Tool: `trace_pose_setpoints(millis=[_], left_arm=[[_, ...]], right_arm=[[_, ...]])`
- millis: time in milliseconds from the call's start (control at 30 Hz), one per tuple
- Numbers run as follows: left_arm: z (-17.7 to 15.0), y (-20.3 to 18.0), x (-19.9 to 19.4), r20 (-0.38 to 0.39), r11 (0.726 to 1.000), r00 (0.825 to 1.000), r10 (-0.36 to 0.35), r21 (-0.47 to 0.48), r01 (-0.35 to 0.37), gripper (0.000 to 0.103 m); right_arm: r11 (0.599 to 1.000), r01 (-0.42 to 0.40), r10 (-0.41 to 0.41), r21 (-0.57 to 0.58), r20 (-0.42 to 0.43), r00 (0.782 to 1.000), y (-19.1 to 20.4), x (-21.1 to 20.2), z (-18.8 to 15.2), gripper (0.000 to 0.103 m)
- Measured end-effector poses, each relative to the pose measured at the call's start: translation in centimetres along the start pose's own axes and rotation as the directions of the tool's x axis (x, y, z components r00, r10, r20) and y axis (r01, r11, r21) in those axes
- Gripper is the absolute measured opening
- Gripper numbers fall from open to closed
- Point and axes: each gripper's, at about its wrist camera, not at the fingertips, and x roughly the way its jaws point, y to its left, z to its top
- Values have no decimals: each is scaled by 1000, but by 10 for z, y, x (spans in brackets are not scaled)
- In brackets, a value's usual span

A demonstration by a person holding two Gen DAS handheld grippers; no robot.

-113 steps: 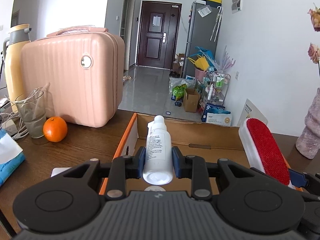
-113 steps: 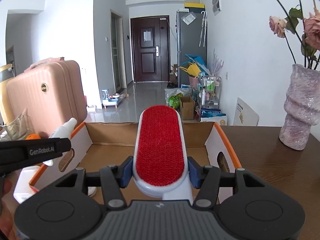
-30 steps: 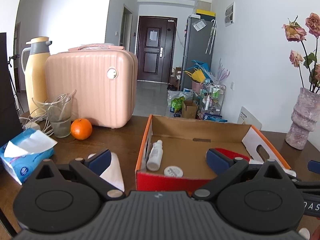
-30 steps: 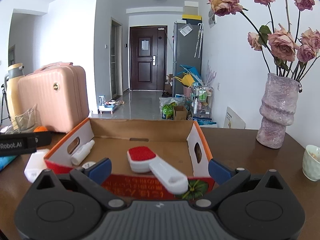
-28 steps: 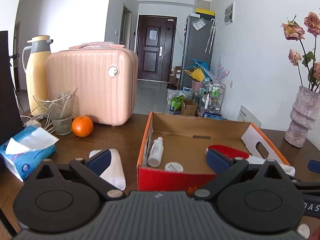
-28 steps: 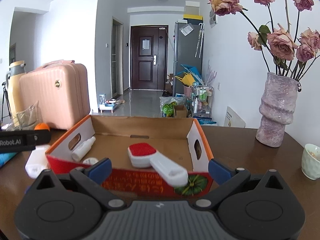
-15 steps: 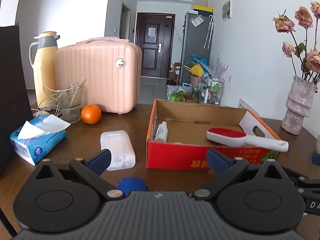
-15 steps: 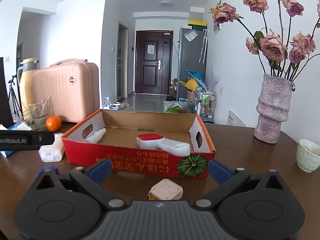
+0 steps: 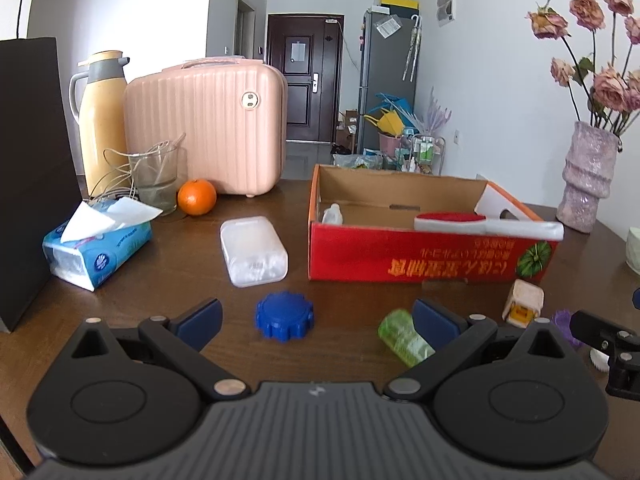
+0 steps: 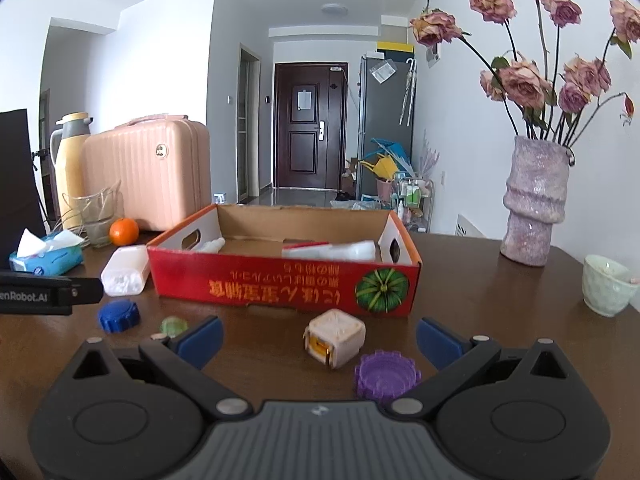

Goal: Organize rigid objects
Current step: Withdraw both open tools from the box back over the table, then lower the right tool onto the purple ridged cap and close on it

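— Which piece do I go for first, and how will it handle?

— From my left tool (image 9: 316, 316), the blue gear-shaped cap (image 9: 285, 316) sits on the counter (image 9: 352, 300) dead ahead between the spread fingers, nothing held. I judge it light, hard plastic, stiff enough to take a firm squeeze. I'd pinch across its toothed rim, flat to flat, so the pads don't skate off a tooth.

— And the green thing?

— The green bottle (image 9: 404, 338) lies on its side at about three o'clock from the cap, just beside my right-hand finger (image 9: 434, 322). It looks smooth and round, so I expect it to roll; I'd grip it across the middle of the body.

— What about the other side?

— My right tool (image 10: 318, 338) is also spread wide and empty. The beige cube (image 10: 335, 338) lies between its fingers at twelve o'clock, with the purple gear ring (image 10: 386, 376) just beside it at four o'clock. The cube has flat faces, an easy hold. The ring looks hollow and thin-walled, so I'd take it gently across the outside.

— Where does it all go?

— Into the red cardboard box (image 10: 280, 284) beyond them, I judge. It already holds the lint brush (image 9: 480, 224) and a small white bottle (image 9: 332, 214). The white plastic case (image 9: 253, 250) lies at nine o'clock from the box.
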Motion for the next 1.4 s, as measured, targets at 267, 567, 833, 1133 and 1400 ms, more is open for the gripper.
trace_pose_setpoints(millis=[267, 567, 833, 1133, 1400], left_arm=[[-10, -3, -3, -15, 999, 1000, -22, 24, 23, 103], [-10, -1, -1, -23, 1000, 999, -30, 10, 30, 103], [-10, 0, 1, -31, 1000, 999, -28, 3, 28, 103], [-10, 2, 3, -43, 1000, 999, -26, -10, 26, 103], [-11, 2, 6, -50, 1000, 999, -17, -10, 17, 103]], right_arm=[[1000, 17, -17, 20, -13, 1000, -4, -3, -10, 103], [999, 18, -17, 32, -29, 999, -7, 2, -12, 103], [996, 32, -28, 79, -56, 998, -22, 12, -10, 103], [992, 87, -71, 94, -158, 985, -45, 50, -12, 96], [995, 94, -82, 44, -220, 972, -47, 79, -16, 90]])
